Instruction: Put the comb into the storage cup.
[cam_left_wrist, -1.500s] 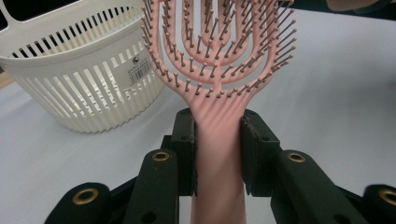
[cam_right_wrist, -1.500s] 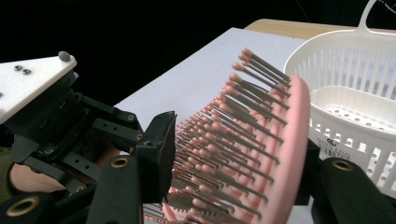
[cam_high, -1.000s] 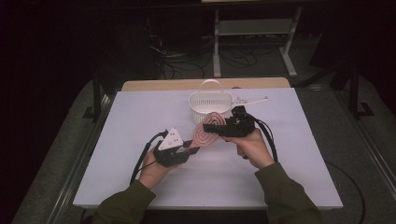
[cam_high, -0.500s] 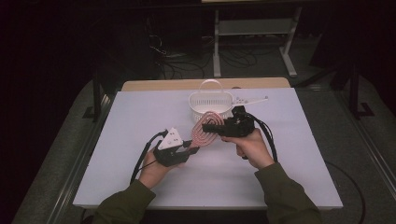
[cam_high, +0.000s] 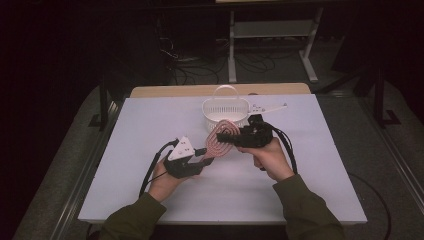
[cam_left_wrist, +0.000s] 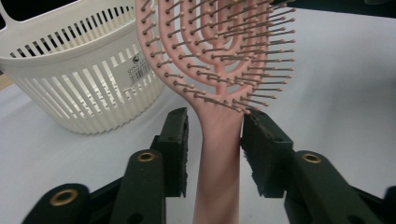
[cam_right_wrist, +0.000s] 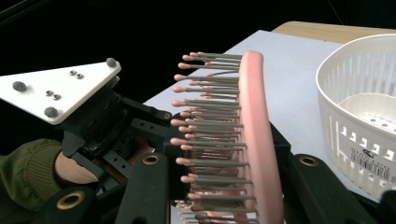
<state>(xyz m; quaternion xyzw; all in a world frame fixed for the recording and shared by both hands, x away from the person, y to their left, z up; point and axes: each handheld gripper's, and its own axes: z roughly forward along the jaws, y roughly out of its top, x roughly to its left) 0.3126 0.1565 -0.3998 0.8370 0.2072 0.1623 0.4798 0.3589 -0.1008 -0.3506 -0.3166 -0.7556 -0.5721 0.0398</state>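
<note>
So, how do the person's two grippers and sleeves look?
Both are black two-jaw tools. The left gripper carries a pale three-cornered plate with small dark studs, and a black cable loops from it. The right gripper trails a black cable too. In the gripper views the jaws show brass-coloured rivets and flat black pads. The sleeves are olive green with ribbed cuffs.

Room dim, near black at the edges; light falls mainly on the work area. Large white rectangular tabletop sheet (cam_high: 150, 125) lies over a pale wooden table (cam_high: 170, 90), the wood showing as a strip along the far edge. Grey floor (cam_high: 395, 140) on both sides. Beyond the table, a white metal-framed stand with a low shelf (cam_high: 272, 30). Dark tangled cables (cam_high: 190, 62) lie on the floor beside it.
</note>
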